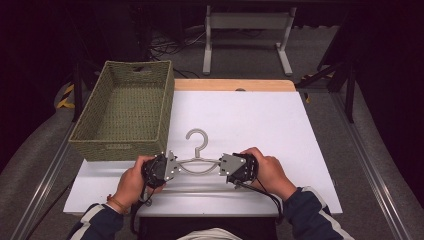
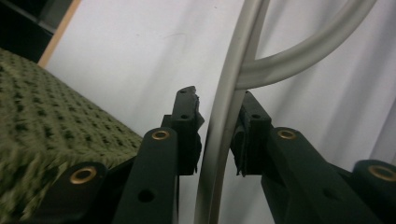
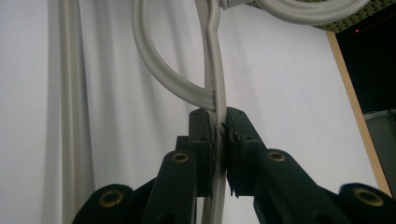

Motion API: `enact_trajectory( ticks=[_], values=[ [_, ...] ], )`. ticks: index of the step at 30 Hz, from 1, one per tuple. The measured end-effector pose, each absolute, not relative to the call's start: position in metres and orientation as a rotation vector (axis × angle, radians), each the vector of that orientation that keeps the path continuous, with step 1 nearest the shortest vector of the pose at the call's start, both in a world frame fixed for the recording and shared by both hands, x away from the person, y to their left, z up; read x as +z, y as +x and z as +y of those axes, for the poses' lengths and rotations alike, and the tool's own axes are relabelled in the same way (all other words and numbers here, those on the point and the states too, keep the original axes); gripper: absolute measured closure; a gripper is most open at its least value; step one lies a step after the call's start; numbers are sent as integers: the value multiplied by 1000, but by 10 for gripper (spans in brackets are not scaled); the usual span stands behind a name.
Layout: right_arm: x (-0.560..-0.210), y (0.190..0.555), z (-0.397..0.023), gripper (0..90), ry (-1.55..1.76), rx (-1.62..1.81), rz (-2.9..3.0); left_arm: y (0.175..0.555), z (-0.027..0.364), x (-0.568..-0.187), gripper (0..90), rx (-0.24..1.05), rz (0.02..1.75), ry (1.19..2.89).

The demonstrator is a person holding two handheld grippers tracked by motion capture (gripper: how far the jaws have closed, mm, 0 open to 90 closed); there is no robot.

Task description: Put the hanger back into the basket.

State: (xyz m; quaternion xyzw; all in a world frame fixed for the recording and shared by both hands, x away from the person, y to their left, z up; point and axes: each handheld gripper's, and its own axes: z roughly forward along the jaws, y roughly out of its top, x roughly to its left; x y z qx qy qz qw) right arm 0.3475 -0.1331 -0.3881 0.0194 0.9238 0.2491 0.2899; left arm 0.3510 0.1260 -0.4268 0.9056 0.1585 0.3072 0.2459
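Grey plastic hanger (image 1: 198,159) flat on the white tabletop (image 1: 260,120), low in the centre of the high view, hook curling upward in the frame, one gripper at each end of its shoulder bar.

Left gripper (image 1: 161,169) at lower centre-left of the high view, held in the person's left hand (image 1: 131,182), grey three-cornered plate facing the hanger. In the left gripper view, jaws parted around the hanger's bar (image 2: 219,135), which runs up the middle of the frame between them: a visible gap beside the left-hand jaw, the right-hand jaw close against or touching the bar. Not clamped yet.

Right gripper (image 1: 239,168) at lower centre-right of the high view, held in the right hand (image 1: 270,172), black cable trailing down toward the bottom edge. In the right gripper view, jaws pressed together on the hanger's bar (image 3: 215,116) at mid-frame, pads tight against both sides, no gap left. Curved branch of the hanger sweeping off to the upper left of that frame, hook loop at the top edge.

Green woven basket (image 1: 125,107) at left of the high view, upper left of the hanger, resting on the tabletop's left portion with its near wall just beyond the left gripper. Same weave along the left side of the left gripper view (image 2: 51,140). Wooden table edge (image 1: 235,85) above the white surface. Dark striped sleeves (image 1: 312,215) entering from the bottom edge.
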Motion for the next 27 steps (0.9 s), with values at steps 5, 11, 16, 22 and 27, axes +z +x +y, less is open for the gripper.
enact_trajectory(
  ticks=[5,11,16,22,27],
  values=[
    [-388,348,-133,821,65,676,2450,352,126,-426,787,843,434,2466],
    [-383,348,-134,795,76,673,2399,352,125,-421,799,856,428,2453],
    [-374,349,-140,749,141,749,2316,355,127,-415,808,802,433,2413],
    [-364,348,-148,560,220,793,2212,362,132,-408,815,689,490,2320],
    [-351,335,-173,444,266,935,2045,367,145,-400,818,643,574,2235]
  ],
)
